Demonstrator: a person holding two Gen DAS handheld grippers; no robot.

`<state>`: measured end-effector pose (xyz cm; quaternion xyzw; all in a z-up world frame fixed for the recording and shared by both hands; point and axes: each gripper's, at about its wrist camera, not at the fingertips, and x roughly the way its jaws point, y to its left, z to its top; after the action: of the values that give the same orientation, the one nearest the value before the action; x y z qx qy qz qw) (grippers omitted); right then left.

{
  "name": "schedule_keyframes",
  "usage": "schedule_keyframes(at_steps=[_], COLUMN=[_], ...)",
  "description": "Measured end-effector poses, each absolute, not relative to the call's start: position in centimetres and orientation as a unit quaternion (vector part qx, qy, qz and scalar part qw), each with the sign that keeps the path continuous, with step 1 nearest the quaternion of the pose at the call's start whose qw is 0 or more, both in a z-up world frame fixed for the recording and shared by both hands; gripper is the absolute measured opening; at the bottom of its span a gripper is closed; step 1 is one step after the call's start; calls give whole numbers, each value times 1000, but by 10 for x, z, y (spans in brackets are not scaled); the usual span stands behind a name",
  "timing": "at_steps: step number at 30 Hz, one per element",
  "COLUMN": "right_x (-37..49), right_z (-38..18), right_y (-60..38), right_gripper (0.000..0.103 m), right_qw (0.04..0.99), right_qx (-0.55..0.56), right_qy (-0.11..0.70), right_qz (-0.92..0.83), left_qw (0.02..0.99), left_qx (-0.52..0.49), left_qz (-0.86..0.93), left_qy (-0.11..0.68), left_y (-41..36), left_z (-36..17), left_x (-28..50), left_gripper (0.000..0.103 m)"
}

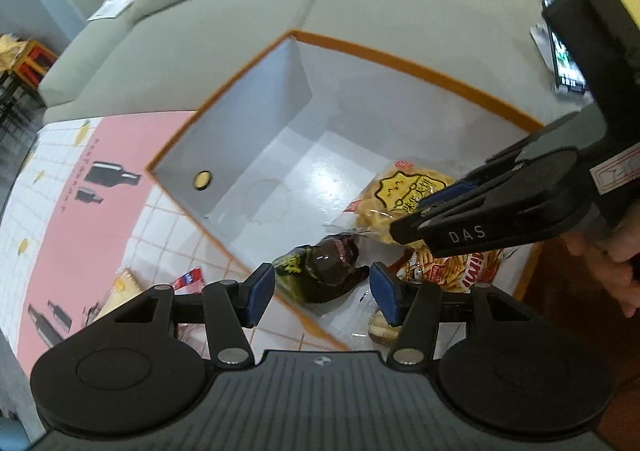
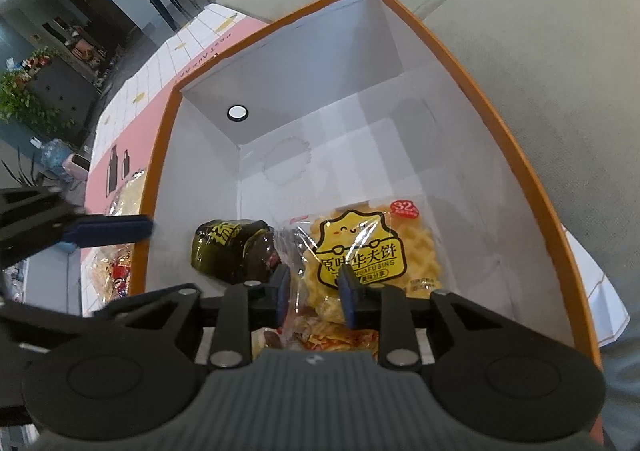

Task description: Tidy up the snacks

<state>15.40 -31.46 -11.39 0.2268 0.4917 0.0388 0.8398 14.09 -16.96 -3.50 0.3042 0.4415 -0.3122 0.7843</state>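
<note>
Right wrist view: right gripper (image 2: 313, 293) inside the orange-rimmed box (image 2: 472, 63), jaws parted over the yellow waffle packet (image 2: 360, 247), pads not pressing it. Dark-wrapped snack (image 2: 236, 247) lies just left of the packet on the box floor. Left wrist view: left gripper (image 1: 322, 297) jaws apart, nothing between them, above the box's near rim. More snack packets (image 1: 120, 287) lie outside on the pink-and-white tablecloth (image 1: 100, 219).

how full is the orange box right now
Partly filled. The orange box holds a waffle pack, a dark snack pack and more at its near end; the far floor is bare.
</note>
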Motion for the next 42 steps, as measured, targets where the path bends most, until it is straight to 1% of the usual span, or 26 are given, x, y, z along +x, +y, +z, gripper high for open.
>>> schedule_keyframes(at_steps=[1,4,8,13,17,22,29,34,36,37,38,42], right_x=[152,141,123,89,70,60,62,69,73,76,79,92], right_z=[-110,-97,-74,-42,-28,-27,-50,-70,-77,-81,-85,-104], right_y=[-313,-309,-295,-268,-235,-193,-146,-122,-113,-109,-105,-93], right_gripper=[32,38,38,38,38,38,38,39,41,44,46,48], right_qw=[841,849,872,912,931,940,934,923,919,917,914,901], right_qx=[225,224,203,183,153,114,44,11,-3,-9,-16,-37], right_qy=[491,477,446,366,330,308,332,356,365,370,375,404], right_qz=[34,27,20,21,38,90,123,143,149,151,152,154], left_qw=[790,808,835,871,890,901,890,886,884,883,882,873], left_qx=[298,273,228,179,156,136,103,78,74,74,78,81], left_qz=[-308,-295,-278,-241,-200,-150,-96,-87,-90,-91,-88,-81], left_qy=[438,430,416,389,378,383,433,449,453,454,456,474], left_y=[-165,-151,-130,-99,-69,-30,22,43,45,45,45,48], left_z=[-28,-11,10,26,24,13,-21,-37,-42,-45,-47,-65], left_x=[138,127,112,93,81,66,59,58,60,61,63,75], left_gripper=[65,65,65,65,65,65,65,65,65,62,62,62])
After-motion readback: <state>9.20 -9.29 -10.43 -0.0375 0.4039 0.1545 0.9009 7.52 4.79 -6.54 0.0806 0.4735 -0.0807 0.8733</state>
